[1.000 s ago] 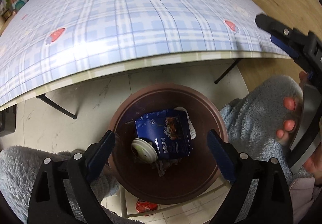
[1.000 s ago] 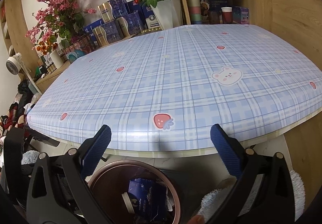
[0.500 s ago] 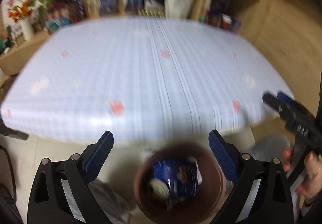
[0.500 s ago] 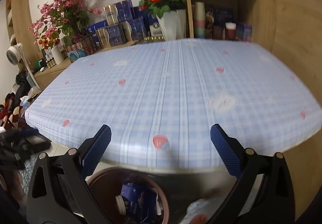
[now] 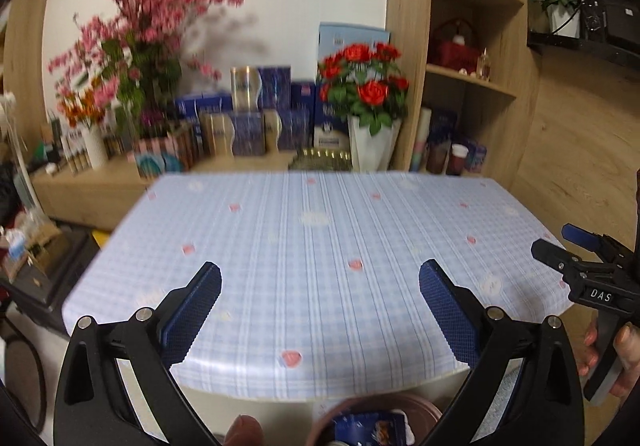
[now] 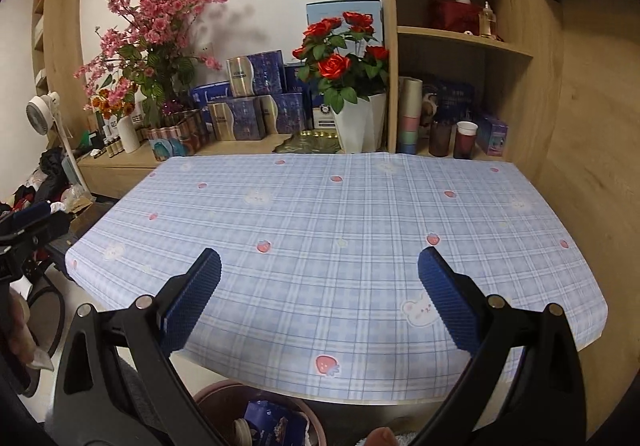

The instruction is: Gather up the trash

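Note:
A brown round trash bin (image 6: 216, 398) stands on the floor under the table's near edge, with a blue carton (image 6: 272, 424) and a white lid inside. It also shows at the bottom of the left wrist view (image 5: 384, 406). My left gripper (image 5: 320, 298) is open and empty, raised above the bin and facing the table (image 5: 320, 238) with its blue plaid cloth. My right gripper (image 6: 320, 298) is open and empty, facing the same table (image 6: 340, 213). The right gripper also shows in the left wrist view (image 5: 576, 254).
Behind the table, a wooden sideboard holds blue boxes (image 6: 256, 101), a rose pot (image 6: 352, 85) and pink blossoms (image 6: 156, 25). Shelves (image 6: 460, 33) with cups stand at the back right. A fan (image 6: 42, 113) and clutter are at the left.
Both grippers have lifted and tilted up from over the bin. The bin has slid to the bottom edge of both views and the table and back wall now fill them.

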Demonstrator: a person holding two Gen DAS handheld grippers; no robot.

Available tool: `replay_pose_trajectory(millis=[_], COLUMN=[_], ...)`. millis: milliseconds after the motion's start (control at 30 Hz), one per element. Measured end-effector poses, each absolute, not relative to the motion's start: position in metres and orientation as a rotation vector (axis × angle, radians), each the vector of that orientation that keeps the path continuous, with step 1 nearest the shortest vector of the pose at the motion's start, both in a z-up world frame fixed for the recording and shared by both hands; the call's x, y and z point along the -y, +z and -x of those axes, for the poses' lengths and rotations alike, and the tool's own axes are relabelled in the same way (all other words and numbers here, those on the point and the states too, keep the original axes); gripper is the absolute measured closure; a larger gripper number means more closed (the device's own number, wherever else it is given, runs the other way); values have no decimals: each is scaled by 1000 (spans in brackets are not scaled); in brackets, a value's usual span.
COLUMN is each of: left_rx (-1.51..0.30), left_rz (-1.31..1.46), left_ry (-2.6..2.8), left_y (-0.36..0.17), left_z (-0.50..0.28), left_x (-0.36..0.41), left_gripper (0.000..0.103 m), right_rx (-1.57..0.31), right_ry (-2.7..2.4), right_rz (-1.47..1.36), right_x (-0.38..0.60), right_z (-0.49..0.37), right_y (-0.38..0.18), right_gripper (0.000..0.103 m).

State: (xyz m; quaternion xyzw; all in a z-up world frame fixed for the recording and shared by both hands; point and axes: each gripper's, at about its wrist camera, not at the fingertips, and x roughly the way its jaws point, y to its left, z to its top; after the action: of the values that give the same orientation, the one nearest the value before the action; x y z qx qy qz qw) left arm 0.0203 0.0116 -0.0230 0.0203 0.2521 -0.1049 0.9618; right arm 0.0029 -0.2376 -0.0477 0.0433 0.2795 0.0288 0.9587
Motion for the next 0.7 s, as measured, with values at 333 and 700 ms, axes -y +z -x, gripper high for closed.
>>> replay_pose_trajectory(millis=[333,700], left_rx=[-455,-462], left_rz=[-77,-80], left_ry=[-194,-194], left_y=[-4,-3], left_z=[-11,-8], left_x=[-5,-9], left_gripper=[6,6], right_rx=[-556,-550], right_ry=[59,38], right_rz=[-60,-51], right_x=[227,228], right_z=[3,6], right_y=[-31,-24], right_gripper=[6,6])
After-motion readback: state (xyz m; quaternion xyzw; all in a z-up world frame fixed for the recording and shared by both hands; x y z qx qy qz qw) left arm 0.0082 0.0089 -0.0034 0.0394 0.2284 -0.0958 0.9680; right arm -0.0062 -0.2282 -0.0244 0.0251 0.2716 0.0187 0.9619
